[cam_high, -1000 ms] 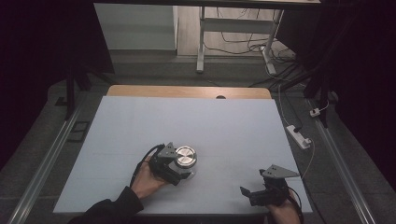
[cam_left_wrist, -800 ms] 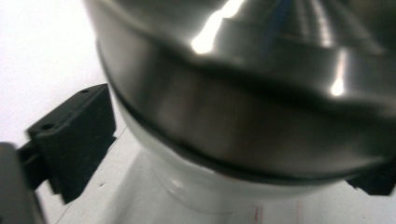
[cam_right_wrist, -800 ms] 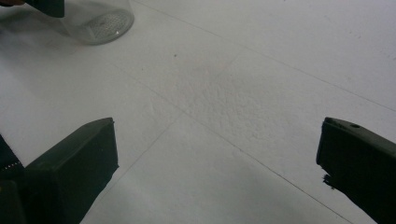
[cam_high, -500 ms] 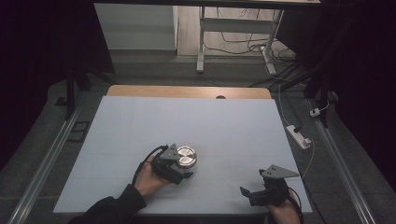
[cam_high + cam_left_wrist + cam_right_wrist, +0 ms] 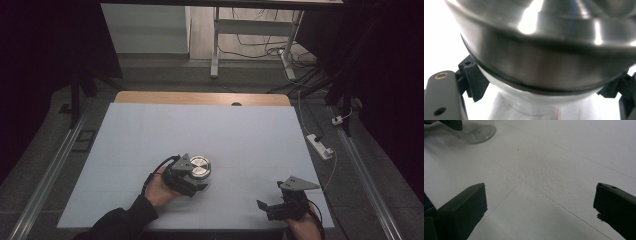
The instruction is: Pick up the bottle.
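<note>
Left gripper (image 5: 196,176) sits near-centre on the white table (image 5: 240,135), left of the midline, jaws clamped on a small jar with a shiny metal lid (image 5: 199,166). From the high view the lid faces up, jar upright on the table surface, gripper body coming in from the near-left at an angle. Left hand (image 5: 162,187) wraps the gripper from behind, dark sleeve (image 5: 117,222) running in from the near edge, forearm angled toward far-right. The gripper's black cable (image 5: 159,167) loops just left of the hand. In the left gripper view the lid (image 5: 544,37) is right up against the camera, blurred, with the clear glass body (image 5: 534,102) below it and a black finger pad (image 5: 472,80) touching each side of the glass under the lid rim. Right gripper (image 5: 265,207) is at the near-right corner of the table, well apart from the jar, grey three-cornered plate (image 5: 298,184) on top, pointing left. Right hand (image 5: 302,227) comes in at the near edge. Its jaws are spread wide with bare table between them in the right gripper view; the jar base (image 5: 477,131) shows at far-left there, with the left gripper's pad against it.
</note>
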Available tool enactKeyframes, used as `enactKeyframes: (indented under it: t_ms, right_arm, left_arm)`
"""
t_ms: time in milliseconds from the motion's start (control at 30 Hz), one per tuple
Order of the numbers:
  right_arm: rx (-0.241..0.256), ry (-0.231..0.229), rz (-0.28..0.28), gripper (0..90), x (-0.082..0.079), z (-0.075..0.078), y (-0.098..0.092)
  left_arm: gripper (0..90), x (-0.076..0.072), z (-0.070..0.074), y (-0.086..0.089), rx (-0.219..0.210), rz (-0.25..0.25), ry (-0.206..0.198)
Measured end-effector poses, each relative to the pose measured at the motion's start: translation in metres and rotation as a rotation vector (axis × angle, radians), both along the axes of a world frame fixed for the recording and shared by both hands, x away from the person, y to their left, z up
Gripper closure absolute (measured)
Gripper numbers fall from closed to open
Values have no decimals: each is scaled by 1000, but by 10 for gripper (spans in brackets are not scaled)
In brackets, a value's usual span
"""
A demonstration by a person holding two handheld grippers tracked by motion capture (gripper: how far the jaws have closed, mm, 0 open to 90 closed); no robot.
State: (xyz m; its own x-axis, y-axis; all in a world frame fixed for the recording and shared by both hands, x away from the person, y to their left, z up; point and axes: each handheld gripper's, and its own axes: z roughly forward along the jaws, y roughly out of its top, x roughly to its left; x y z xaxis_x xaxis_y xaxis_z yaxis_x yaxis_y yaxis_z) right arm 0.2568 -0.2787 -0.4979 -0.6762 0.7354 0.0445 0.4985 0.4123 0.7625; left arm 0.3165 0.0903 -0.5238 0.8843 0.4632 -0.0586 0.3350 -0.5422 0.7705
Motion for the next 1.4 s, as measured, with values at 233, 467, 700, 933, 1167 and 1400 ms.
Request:
enactKeyframes:
  t_ms: [233,467,700,933,1167,1400]
  right_arm:
    - [0,-2,1,0,0,0,0]
    - [-1,-1,0,0,0,0,0]
    - [-2,-4,3,0,0,0,0]
    - [-5,-5,3,0,0,0,1]
    - [-5,-6,5,0,0,0,0]
    - [-5,-4,6,0,0,0,1]
  left_arm:
    - [155,-4,12,-2,5,5,-22]
    - [156,-6,26,2,-15,28,-38]
    - [155,-8,36,7,-20,29,-45]
    - [155,-11,44,8,-24,24,-47]
    - [155,-13,52,11,-31,26,-51]
    - [155,-14,59,12,-24,17,-57]
